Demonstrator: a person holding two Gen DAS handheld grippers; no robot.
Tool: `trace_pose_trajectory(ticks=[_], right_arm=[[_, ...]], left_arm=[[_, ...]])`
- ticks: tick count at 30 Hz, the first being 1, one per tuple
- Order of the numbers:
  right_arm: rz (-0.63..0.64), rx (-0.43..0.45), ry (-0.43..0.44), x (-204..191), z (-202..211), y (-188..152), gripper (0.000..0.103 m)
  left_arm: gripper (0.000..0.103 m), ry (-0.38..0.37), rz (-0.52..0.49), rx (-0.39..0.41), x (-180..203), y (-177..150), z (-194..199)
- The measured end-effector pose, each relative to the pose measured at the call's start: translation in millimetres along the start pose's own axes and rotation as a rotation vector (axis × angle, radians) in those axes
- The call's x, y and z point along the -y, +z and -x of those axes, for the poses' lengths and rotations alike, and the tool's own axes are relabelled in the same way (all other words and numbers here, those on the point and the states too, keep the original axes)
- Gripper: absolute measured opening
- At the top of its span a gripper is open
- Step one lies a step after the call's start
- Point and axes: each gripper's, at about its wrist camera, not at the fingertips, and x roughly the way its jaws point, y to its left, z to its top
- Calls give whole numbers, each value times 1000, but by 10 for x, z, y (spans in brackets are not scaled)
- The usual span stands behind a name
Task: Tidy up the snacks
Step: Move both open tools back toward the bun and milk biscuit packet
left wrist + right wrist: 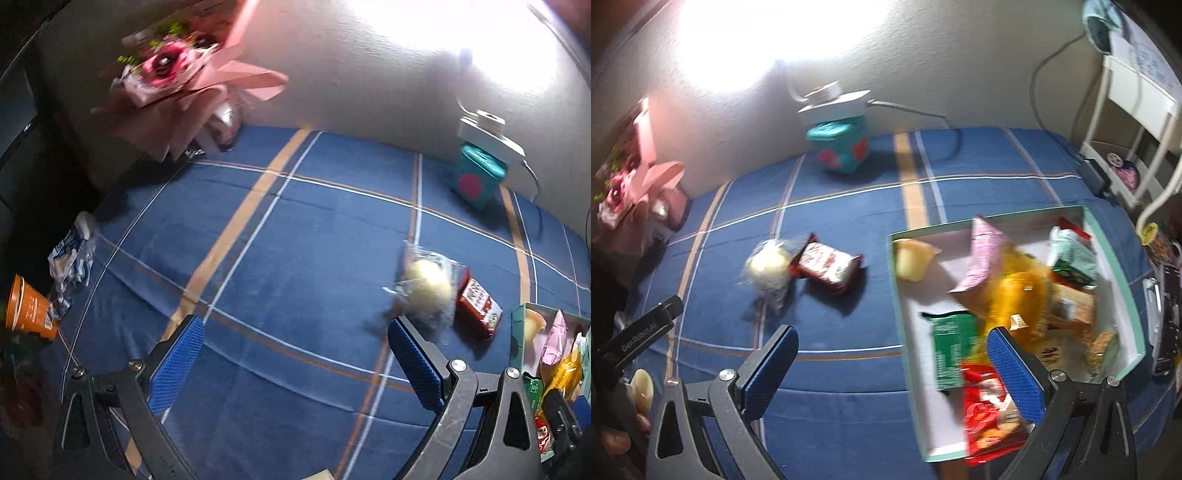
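A pale round bun in clear wrap [428,284] lies on the blue plaid cloth beside a red snack packet [478,304]; both also show in the right wrist view, the bun [768,264] left of the packet [829,267]. A shallow mint-edged box [897,295] holds several snacks: a cup cake, pink, green, yellow and red packets. Its corner shows in the left wrist view [517,317]. My left gripper [295,354] is open and empty, low over the cloth, left of the bun. My right gripper [892,363] is open and empty over the box's near left edge.
A teal tin [476,179] with a white power strip on it stands by the wall. A pink bouquet [173,81] sits far left. An orange cup [27,308] and a blue-white wrapper [72,258] lie at the cloth's left edge. A white rack [1134,110] stands right.
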Motion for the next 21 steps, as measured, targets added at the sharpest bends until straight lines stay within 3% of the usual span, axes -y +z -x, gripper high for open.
trace_pose_trajectory(ticks=[8,21], right_arm=[[36,-17,64,-301,-120,-63,103],[30,-8,82,-318,-415,61,103]], left_arm=[[100,1,78,-23,-334,36,-52],[100,-109,36,-58,38,97,-231]])
